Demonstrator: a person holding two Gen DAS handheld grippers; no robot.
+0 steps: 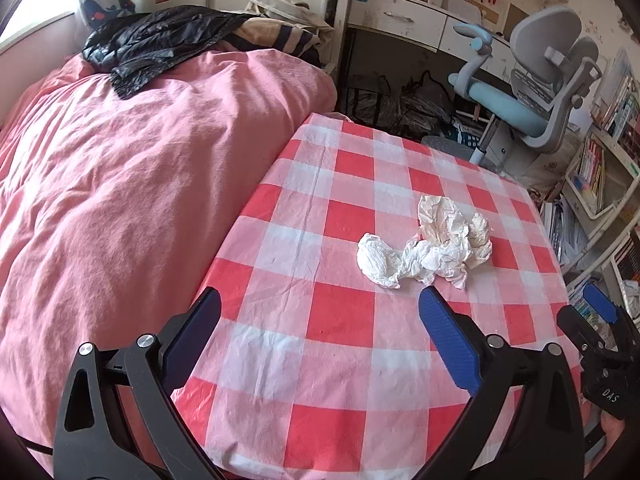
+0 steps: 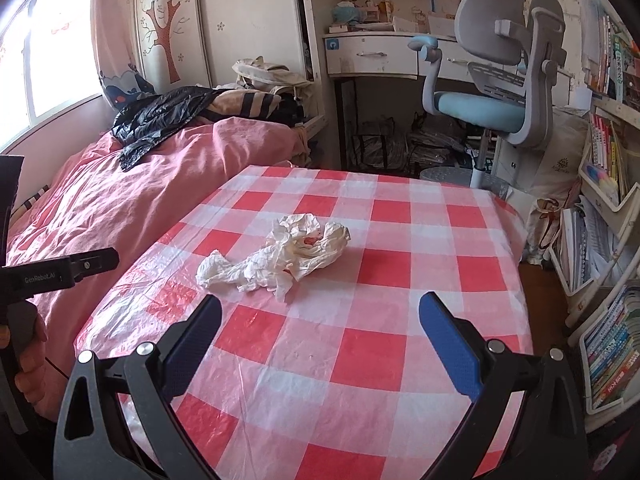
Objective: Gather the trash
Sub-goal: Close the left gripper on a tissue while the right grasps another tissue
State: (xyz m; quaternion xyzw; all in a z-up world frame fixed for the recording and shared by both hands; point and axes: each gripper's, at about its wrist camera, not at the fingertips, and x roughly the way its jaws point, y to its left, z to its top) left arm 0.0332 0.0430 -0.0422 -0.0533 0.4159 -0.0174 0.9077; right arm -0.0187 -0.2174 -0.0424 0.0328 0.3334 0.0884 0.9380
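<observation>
Just ahead of left gripper (image 1: pixel 320 300): tissues (image 1: pixel 428 246)

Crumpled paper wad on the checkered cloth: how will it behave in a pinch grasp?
The crumpled paper wad looks light and soft, so it should compress between the pads. Its loose, stretched-out tail may dangle or separate if it is several pieces. A push would probably slide it over the glossy tablecloth, not roll it.

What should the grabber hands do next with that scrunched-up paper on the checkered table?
Probably move the left gripper forward to the crumpled paper. Both it and the right gripper are open and empty, the paper lies loose on the checkered tablecloth, and its nearest edge sits just ahead of the left fingertips.
</observation>
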